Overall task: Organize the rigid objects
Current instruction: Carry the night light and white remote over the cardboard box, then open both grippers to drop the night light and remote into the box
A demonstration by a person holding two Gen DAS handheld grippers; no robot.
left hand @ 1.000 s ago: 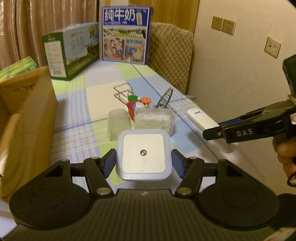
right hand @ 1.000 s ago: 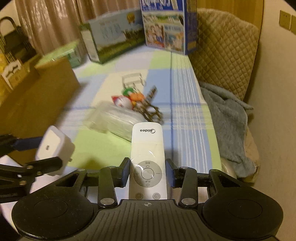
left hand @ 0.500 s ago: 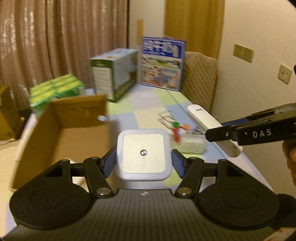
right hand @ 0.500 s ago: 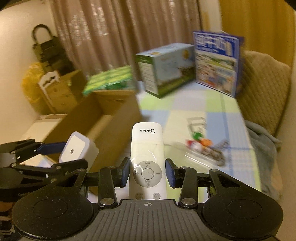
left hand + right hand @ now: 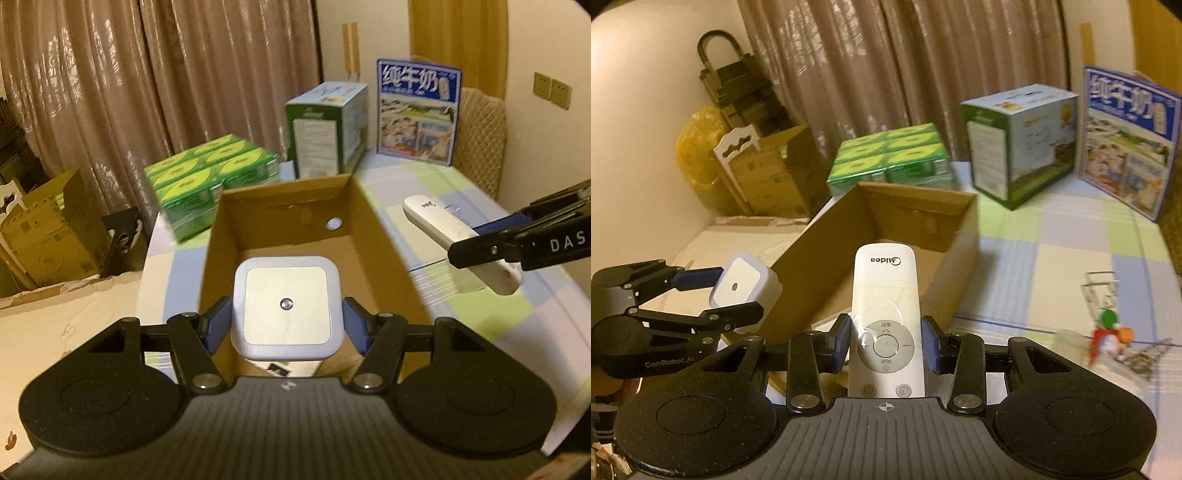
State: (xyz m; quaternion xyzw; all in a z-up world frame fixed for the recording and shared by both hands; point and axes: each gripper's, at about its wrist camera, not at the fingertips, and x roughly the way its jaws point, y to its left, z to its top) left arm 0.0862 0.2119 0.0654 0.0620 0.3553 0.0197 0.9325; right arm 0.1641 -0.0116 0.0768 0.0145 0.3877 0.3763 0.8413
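Night light (image 5: 286, 308) sat clamped in the left gripper (image 5: 286, 325) above the open cardboard box (image 5: 369, 221); the right gripper (image 5: 886, 345) clamped the remote (image 5: 885, 321) nearby. Risk: the two grippers crowding the opening could collide, knocking an item outside.

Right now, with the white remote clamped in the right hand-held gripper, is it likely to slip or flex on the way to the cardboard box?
The white remote looks like hard plastic, so probably stiff. Its glossy casing could be slippery, and the right hand-held gripper clamps only its lower end, so the long front might pivot. It is probably light; the cardboard box is close.
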